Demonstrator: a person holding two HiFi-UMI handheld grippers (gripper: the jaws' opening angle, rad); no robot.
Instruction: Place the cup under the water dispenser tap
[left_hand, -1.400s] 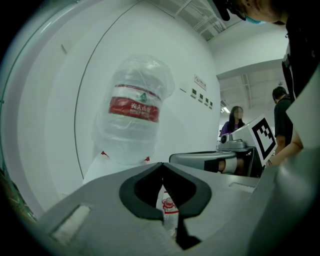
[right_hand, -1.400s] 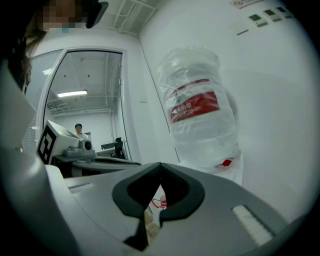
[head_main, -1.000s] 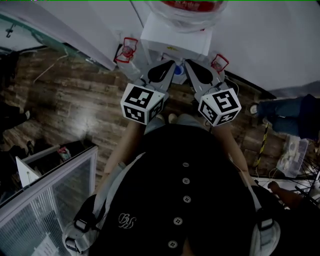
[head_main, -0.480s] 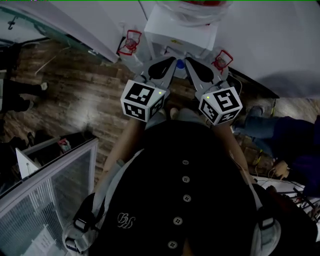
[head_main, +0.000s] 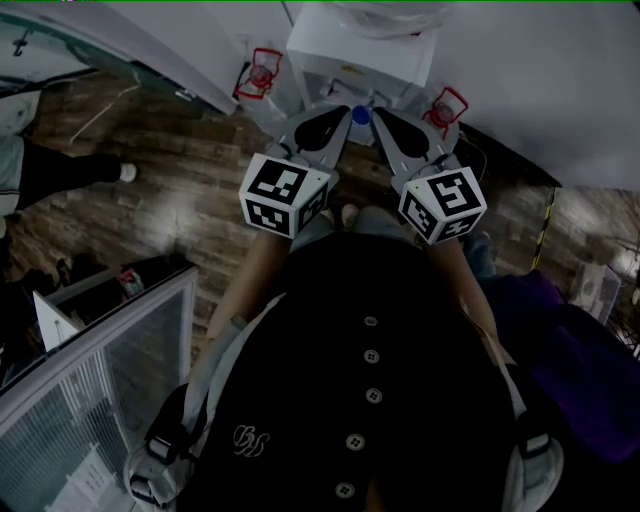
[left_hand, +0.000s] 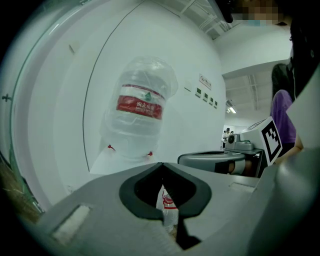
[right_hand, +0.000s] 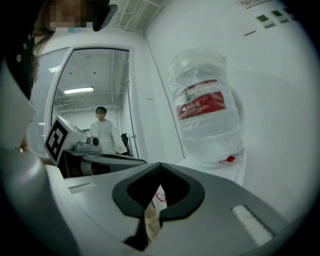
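Observation:
A white water dispenser (head_main: 350, 60) stands against the wall straight ahead. It carries a clear bottle with a red label (left_hand: 140, 112) (right_hand: 207, 117). Both grippers are held side by side at chest height, pointing at its front. My left gripper (head_main: 343, 112) (left_hand: 161, 165) is shut with nothing in it. My right gripper (head_main: 379, 113) (right_hand: 160, 165) is shut too and holds nothing. Through the hole in each pair of jaws shows the dispenser's white front with a red mark. A small blue thing (head_main: 359, 115) lies between the two tips; what it is I cannot tell. No cup shows clearly.
Red-framed fittings (head_main: 262, 72) (head_main: 447, 105) flank the dispenser low down. A glass-panelled cabinet (head_main: 100, 370) stands at the lower left on the wooden floor. A bystander's leg (head_main: 60, 170) is at the left, someone in purple (head_main: 570, 350) at the right, and a person (right_hand: 102, 132) in the doorway.
Both grippers have stayed where they were, still shut. A bystander's leg has come in at the left, and the person at the right has moved closer.

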